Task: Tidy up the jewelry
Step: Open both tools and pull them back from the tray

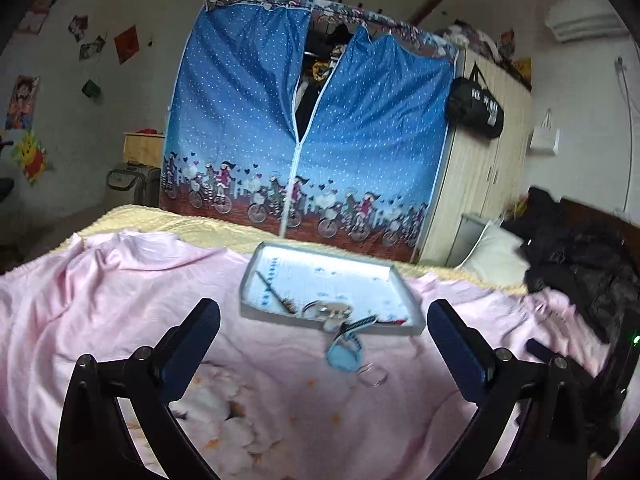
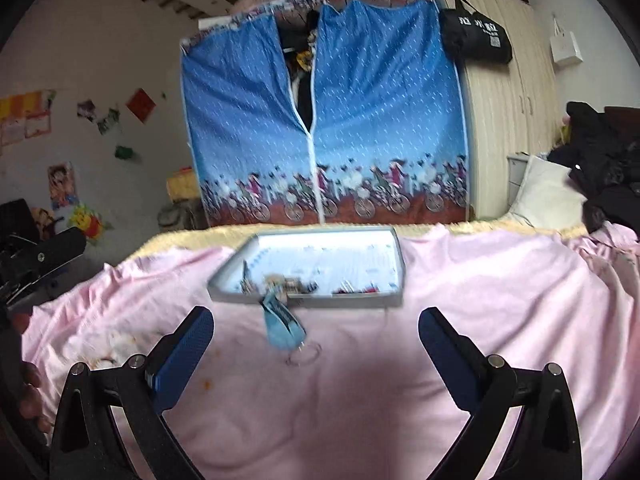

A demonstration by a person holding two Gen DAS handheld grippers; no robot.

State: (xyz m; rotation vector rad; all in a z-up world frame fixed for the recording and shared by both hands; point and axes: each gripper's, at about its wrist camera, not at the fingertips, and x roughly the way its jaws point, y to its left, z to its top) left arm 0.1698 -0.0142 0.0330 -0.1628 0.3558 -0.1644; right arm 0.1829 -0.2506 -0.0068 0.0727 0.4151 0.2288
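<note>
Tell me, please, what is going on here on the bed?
A person is sorting jewelry with two hand-held grippers. Both the left hand-held gripper and the right hand-held gripper are open and empty, hovering over the pink sheet. A shallow tray sits on the sheet with several small pieces near its front edge. A blue tag hangs over the tray's front edge onto the sheet, with a ring lying at its end. Nothing is gripped yet.

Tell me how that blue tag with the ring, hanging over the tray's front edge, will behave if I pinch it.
The blue tag looks thin and flat, so probably light and floppy. Its ring lies loose on the pink sheet and would likely dangle. Its strap drapes over the tray edge and may drag the blurred pieces inside.
</note>
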